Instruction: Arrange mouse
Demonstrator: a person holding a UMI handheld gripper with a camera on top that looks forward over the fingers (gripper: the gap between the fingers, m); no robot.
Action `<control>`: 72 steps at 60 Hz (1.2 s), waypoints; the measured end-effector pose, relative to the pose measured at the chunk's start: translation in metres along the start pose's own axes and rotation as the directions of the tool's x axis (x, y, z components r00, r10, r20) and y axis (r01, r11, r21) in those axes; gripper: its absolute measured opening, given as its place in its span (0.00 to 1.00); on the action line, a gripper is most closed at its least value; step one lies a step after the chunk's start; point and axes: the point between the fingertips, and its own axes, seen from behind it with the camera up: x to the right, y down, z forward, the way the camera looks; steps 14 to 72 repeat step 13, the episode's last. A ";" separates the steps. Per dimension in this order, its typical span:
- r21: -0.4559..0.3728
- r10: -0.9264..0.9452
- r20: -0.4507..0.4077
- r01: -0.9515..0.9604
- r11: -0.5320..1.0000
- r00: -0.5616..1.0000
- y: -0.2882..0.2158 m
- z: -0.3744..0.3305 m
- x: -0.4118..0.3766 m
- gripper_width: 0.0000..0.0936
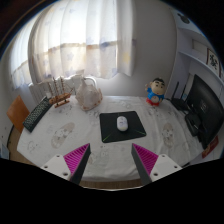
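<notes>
Small white mouse [122, 123] sits on black square mousepad [122, 126], beyond my spread, empty tongs [111, 160]; a careless approach could shove it off.

No readable text, labels, brands or numbers anywhere. Framed piece on the wall [214, 58] has dark marks that may be writing, too small to read. Desk [70, 135] covering shows a faint pattern only, no lettering.
</notes>
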 end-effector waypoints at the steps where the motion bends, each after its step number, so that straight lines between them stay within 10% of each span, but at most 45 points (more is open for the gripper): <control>1: 0.002 0.004 -0.003 -0.004 1.000 1.000 0.000 -0.003 0.000 0.91; 72: 0.037 0.002 -0.033 -0.001 0.999 0.999 -0.004 -0.014 -0.002 0.90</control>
